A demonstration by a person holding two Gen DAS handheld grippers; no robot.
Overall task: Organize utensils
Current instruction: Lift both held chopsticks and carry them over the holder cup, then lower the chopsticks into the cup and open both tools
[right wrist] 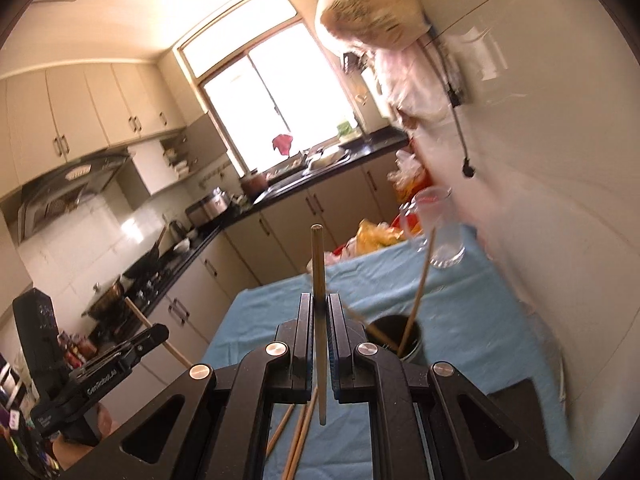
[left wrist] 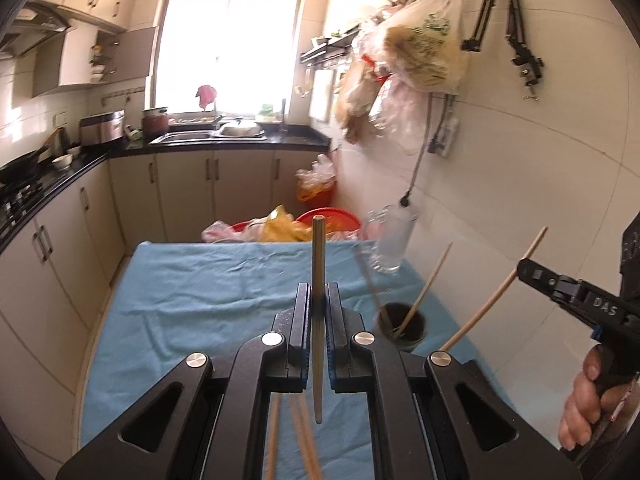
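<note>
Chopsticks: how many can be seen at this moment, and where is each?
At least 6: one in the left gripper, one in the right gripper, two standing in the dark cup, and at least two loose on the blue cloth below the grippers; more may be hidden.

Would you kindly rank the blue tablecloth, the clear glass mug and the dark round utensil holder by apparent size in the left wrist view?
1. Blue tablecloth, by far the largest.
2 and 3. Clear glass mug and dark round utensil holder look alike. The mug stands farther from the camera, and the holder's lower part is partly hidden, so I would not rank them.
</note>
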